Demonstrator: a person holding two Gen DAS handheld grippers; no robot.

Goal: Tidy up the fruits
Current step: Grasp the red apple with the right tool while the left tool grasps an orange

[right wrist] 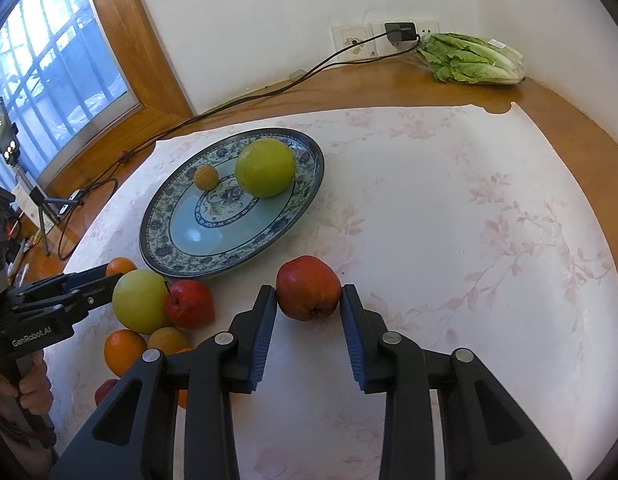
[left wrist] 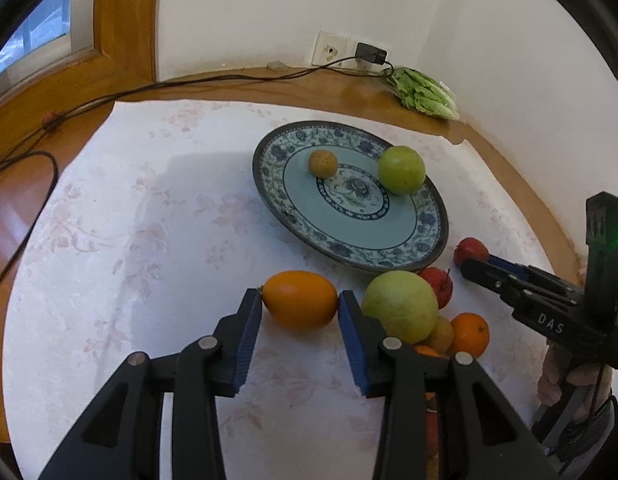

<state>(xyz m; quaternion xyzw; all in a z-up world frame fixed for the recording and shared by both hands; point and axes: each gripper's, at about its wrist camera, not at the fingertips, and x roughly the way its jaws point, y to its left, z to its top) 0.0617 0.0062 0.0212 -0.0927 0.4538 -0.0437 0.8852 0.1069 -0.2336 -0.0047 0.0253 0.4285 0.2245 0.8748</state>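
Observation:
My left gripper point(left wrist: 301, 302) is shut on an oval orange fruit point(left wrist: 300, 296) that rests on the white floral cloth, one blue pad against each end. In the right wrist view my right gripper point(right wrist: 309, 300) is shut on a red apple point(right wrist: 309, 286), also on the cloth, just in front of the blue patterned plate point(right wrist: 157, 240). The plate holds a green apple point(left wrist: 401, 169) and a small yellow-brown fruit point(left wrist: 323, 163). Between the two grippers lies a pile: a large pale green apple point(left wrist: 401, 306), a second red apple point(left wrist: 441, 284), an orange point(left wrist: 469, 334) and more.
A bagged lettuce point(left wrist: 425, 94) lies at the back right by the wall socket. A black cable point(left wrist: 189, 82) runs along the wooden table's back and left edge. A phone on a tripod point(right wrist: 5, 128) stands by the window at the left. A hand point(right wrist: 29, 388) holds the left gripper's handle.

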